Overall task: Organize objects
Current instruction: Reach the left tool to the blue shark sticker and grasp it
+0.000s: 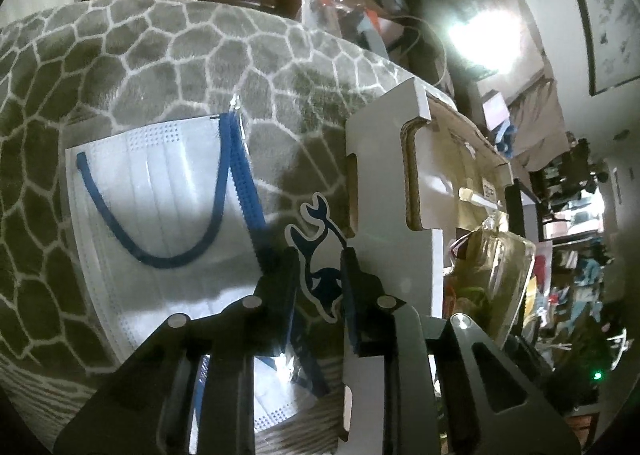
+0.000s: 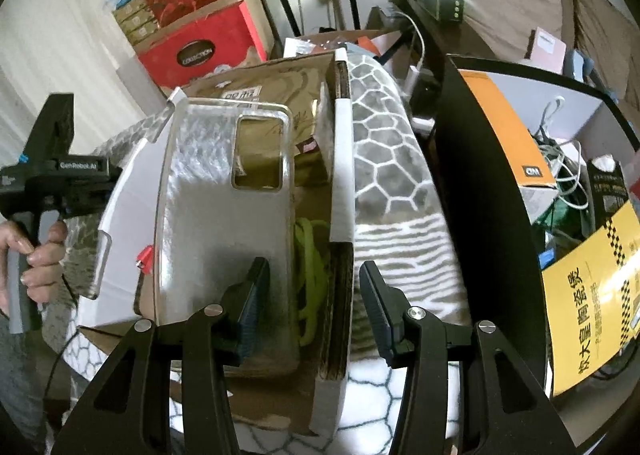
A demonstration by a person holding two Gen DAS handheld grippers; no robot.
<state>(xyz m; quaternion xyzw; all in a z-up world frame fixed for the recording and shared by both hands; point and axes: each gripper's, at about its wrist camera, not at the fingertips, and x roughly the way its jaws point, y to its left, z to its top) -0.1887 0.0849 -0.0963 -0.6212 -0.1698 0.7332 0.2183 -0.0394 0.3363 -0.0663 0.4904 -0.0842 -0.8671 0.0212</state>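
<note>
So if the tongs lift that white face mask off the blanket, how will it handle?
The face mask is probably very light and floppy: thin pleated sheet, lying flat on the blanket. It would likely droop if pinched at one edge. Its blue ear loop lies loose and may dangle or snag.

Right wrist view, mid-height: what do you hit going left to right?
Hand on the other gripper's handle → clear phone case → green cord inside the cardboard box → box wall → grey patterned blanket → black shelf frame → yellow printed box.
</note>
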